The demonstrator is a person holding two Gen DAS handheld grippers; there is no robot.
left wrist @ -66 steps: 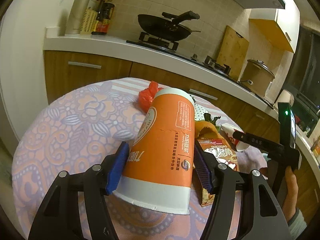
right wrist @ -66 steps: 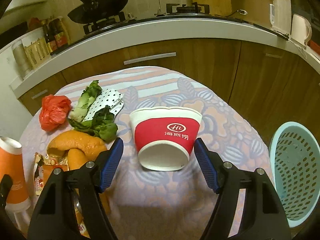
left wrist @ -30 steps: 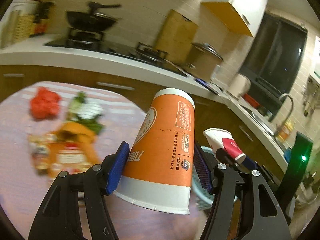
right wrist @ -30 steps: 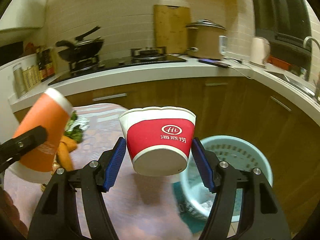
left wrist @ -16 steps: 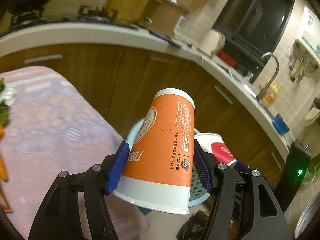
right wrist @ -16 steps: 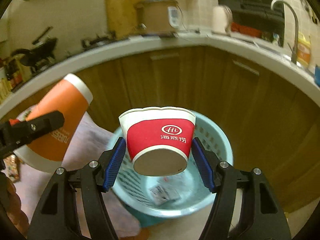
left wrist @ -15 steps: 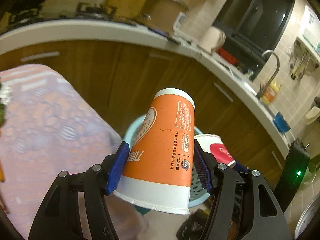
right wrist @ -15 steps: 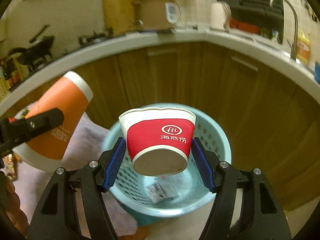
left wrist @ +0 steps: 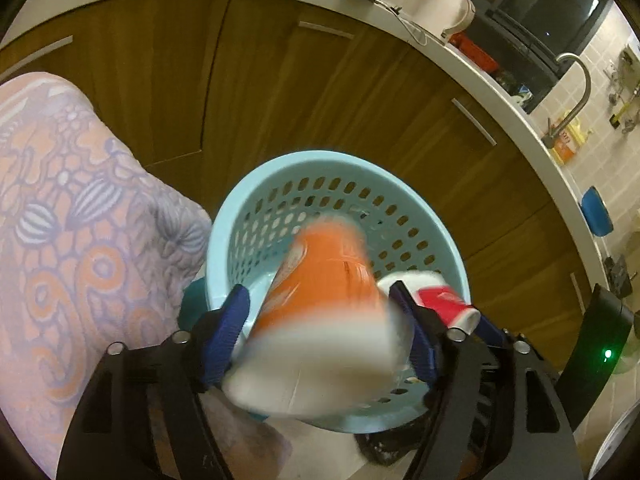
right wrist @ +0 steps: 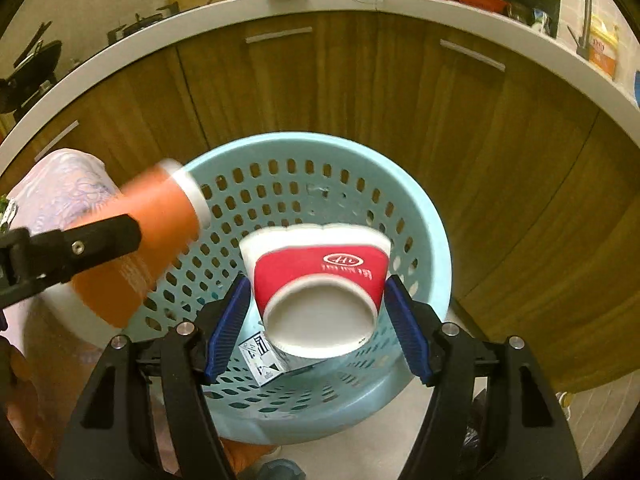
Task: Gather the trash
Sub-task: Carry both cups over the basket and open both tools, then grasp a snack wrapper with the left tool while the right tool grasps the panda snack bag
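A light blue perforated basket (left wrist: 256, 192) (right wrist: 424, 216) stands on the floor beside the table. My left gripper (left wrist: 320, 328) is open above it; the tall orange paper cup (left wrist: 324, 300) (right wrist: 144, 236) is blurred between the spread fingers, slipping down toward the basket. My right gripper (right wrist: 316, 316) is open too; the red and white paper bowl (right wrist: 320, 280) (left wrist: 444, 300) is blurred between its fingers, bottom toward the camera, over the basket. A small printed wrapper (right wrist: 262, 354) lies in the basket.
The table with the patterned pink and purple cloth (left wrist: 64, 208) is on the left, touching the basket. Brown wooden cabinets (right wrist: 360, 92) under a white counter (right wrist: 280, 4) curve behind the basket. Tiled floor (right wrist: 592, 404) shows at the lower right.
Both grippers have tilted down over the basket and opened. The orange cup and the red bowl, firmly held before, now blur as they drop out of the fingers.
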